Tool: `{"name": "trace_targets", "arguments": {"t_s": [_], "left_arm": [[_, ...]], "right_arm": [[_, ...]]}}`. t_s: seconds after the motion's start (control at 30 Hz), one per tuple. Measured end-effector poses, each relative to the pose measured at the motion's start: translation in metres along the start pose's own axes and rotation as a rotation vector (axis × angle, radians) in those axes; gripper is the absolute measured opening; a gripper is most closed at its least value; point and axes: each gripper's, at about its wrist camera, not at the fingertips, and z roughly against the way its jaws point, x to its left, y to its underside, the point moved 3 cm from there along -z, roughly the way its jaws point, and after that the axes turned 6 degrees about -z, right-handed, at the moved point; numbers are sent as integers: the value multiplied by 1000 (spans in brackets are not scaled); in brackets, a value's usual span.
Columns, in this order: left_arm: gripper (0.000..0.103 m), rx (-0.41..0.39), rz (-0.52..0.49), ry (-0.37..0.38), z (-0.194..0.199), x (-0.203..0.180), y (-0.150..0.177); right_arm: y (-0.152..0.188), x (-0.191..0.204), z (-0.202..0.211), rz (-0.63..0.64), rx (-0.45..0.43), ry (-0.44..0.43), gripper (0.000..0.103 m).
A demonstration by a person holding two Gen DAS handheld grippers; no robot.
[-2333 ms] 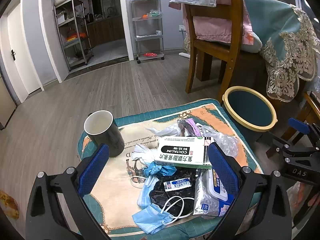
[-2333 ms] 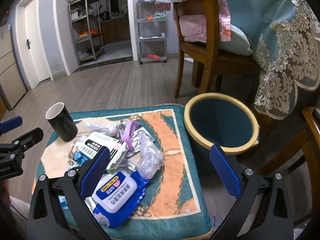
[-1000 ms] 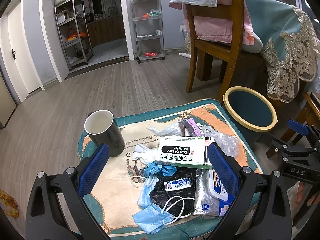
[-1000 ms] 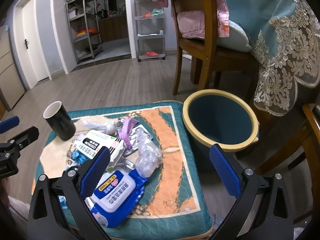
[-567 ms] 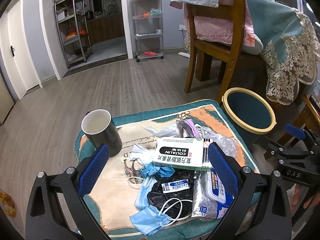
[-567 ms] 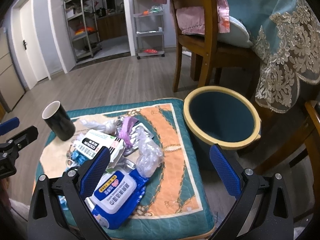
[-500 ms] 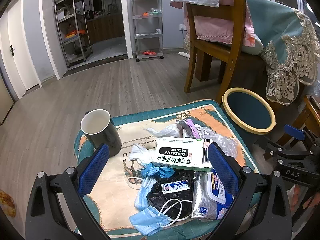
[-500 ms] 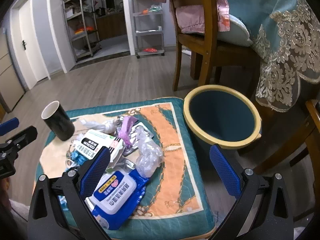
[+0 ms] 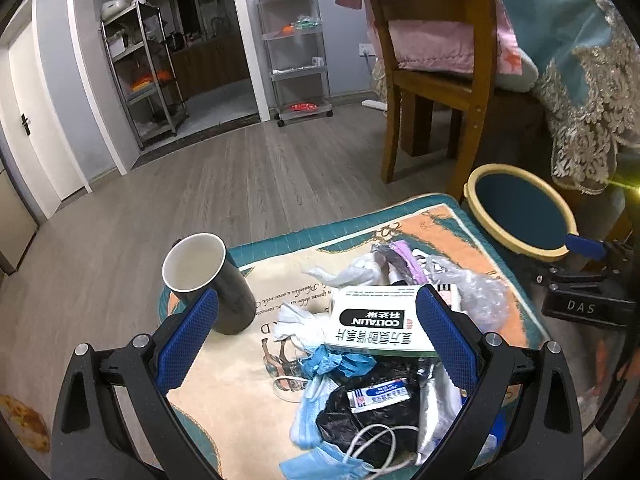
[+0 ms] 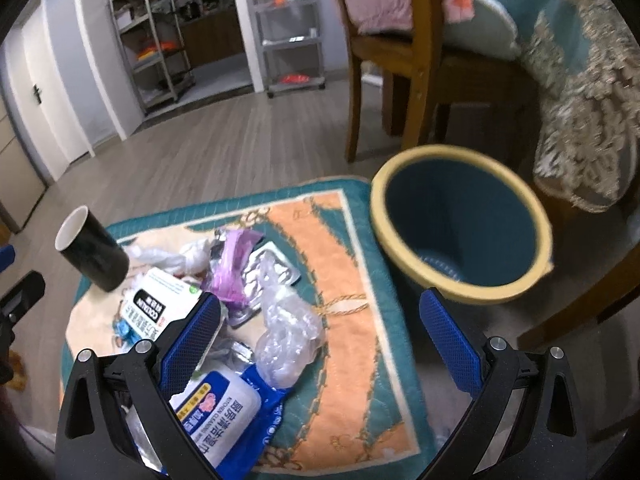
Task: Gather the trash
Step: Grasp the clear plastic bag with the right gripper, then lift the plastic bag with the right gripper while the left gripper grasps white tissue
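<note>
A heap of trash lies on a teal and orange cushion point(image 9: 224, 368): a white medicine box point(image 9: 376, 320), blue masks point(image 9: 316, 424), a black bag point(image 9: 372, 416), a clear crumpled plastic bag point(image 10: 286, 336), a purple wrapper point(image 10: 232, 264) and a blue wipes pack point(image 10: 224, 412). A blue bin with a yellow rim point(image 10: 464, 232) stands right of the cushion. My left gripper point(image 9: 316, 336) hangs open above the box and masks. My right gripper point(image 10: 320, 344) is open over the clear bag. Neither holds anything.
A black mug point(image 9: 208, 280) stands upright on the cushion's left. A wooden chair point(image 9: 436, 80) and a table with a lace-edged cloth point(image 9: 580, 92) rise behind the bin. Metal shelves point(image 9: 296, 48) stand by the far wall across bare wood floor.
My right gripper has moved forward and down toward the clear bag and the bin, with motion blur. My left gripper has drifted slightly closer to the heap. Both stay open.
</note>
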Motion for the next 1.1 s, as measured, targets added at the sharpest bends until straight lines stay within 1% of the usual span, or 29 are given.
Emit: {"name": "trace_targets", "arguments": {"t_s": [0.13, 0.2, 0.23, 0.27, 0.3, 0.33, 0.37, 0.4, 0.43, 0.47, 0.57, 0.63, 0.73, 0.83, 0.9, 0.97, 1.1], "left_arm": [[97, 27, 36, 5, -10, 8, 3], [97, 35, 54, 17, -12, 11, 5], [97, 35, 59, 21, -12, 12, 6], [97, 35, 57, 25, -12, 11, 7], [97, 38, 54, 28, -14, 10, 7], [97, 44, 50, 32, -16, 9, 7], [97, 52, 46, 38, -19, 7, 8], [97, 60, 45, 40, -22, 6, 9], [97, 69, 44, 42, -25, 5, 10], [97, 79, 46, 48, -27, 3, 12], [97, 90, 34, 53, -30, -3, 13], [97, 93, 23, 51, -31, -5, 15], [97, 106, 45, 60, -33, -1, 17], [97, 117, 53, 45, -36, 6, 20], [97, 133, 77, 42, -39, 12, 23], [97, 146, 87, 55, -41, 13, 27], [97, 171, 34, 55, -47, 5, 33]], "right_arm": [[9, 0, -28, -26, 91, -34, 95], [14, 1, -38, -38, 129, -49, 85], [16, 1, -42, -45, 146, -56, 75], [18, 2, -46, -57, 167, -69, 68], [20, 3, -50, -74, 188, -89, 65], [21, 3, -52, -83, 201, -105, 58], [22, 4, -54, -92, 218, -120, 47], [23, 4, -55, -100, 236, -127, 40], [24, 5, -58, -101, 244, -124, 22], [24, 5, -57, -103, 249, -124, 17], [19, 1, -51, -116, 231, -121, 12], [12, -2, -43, -117, 204, -107, 11], [0, -2, -27, -98, 158, -106, 11], [-16, -2, -7, -74, 98, -105, 11], [-28, -3, 12, -97, 60, -139, 11], [-36, -3, 26, -99, 28, -167, 11], [-50, 1, 42, -58, -5, -176, 11]]}}
